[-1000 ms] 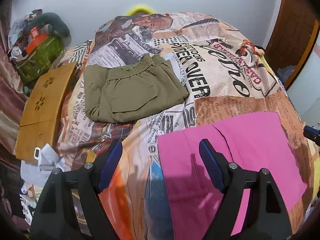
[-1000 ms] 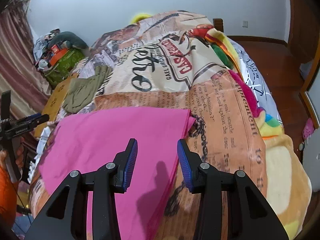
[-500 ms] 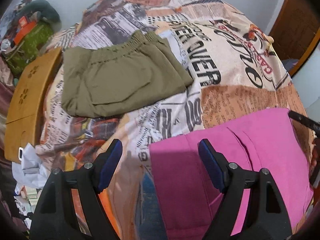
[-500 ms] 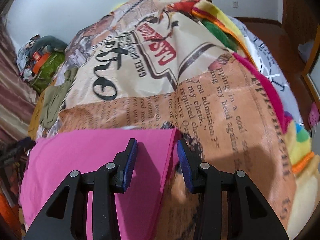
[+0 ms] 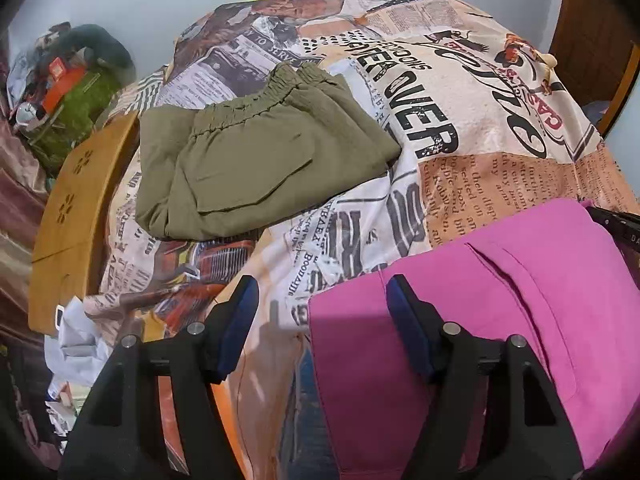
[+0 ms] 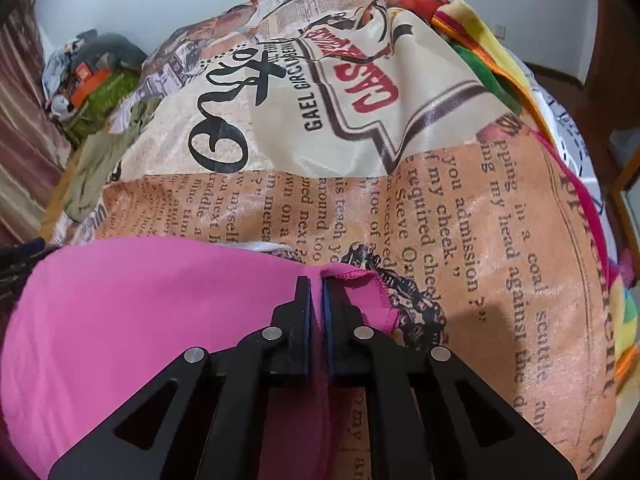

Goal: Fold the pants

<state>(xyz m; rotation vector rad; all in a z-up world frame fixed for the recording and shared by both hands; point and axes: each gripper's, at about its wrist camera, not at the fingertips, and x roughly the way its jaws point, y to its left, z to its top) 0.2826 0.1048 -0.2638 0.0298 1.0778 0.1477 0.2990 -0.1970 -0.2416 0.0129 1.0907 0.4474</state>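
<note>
**Right claw pinches the pink pants; left claw spread at their other corner**

Two garments lie on one bed. The pink pants are spread flat directly under both claws; a second, olive-green pair sits folded well ahead of the left gripper, toward the far side of the newspaper-print bedspread.

The left gripper's jaws stand wide apart. Its right finger is over the near-left corner of the pink fabric, its left finger over bare bedspread, and the pants' left edge runs between them. Whether either pad touches the cloth cannot be told.

The right gripper has its jaws pressed almost together on the pink pants, nipping a thin ridge of fabric just behind the stitched hem corner, which curls up to the right of the fingertips.

The near part of the pink pants is cut off by the gripper bodies in both views. At the right border of the left wrist view a dark piece of the other tool is only partly visible. A heap of clutter at the far left is blurred and hard to identify.

Left of the left claw a wooden board lines the bed's edge. Ahead of the right claw the bedspread is open; to its right the bed drops away past a striped colourful blanket.
</note>
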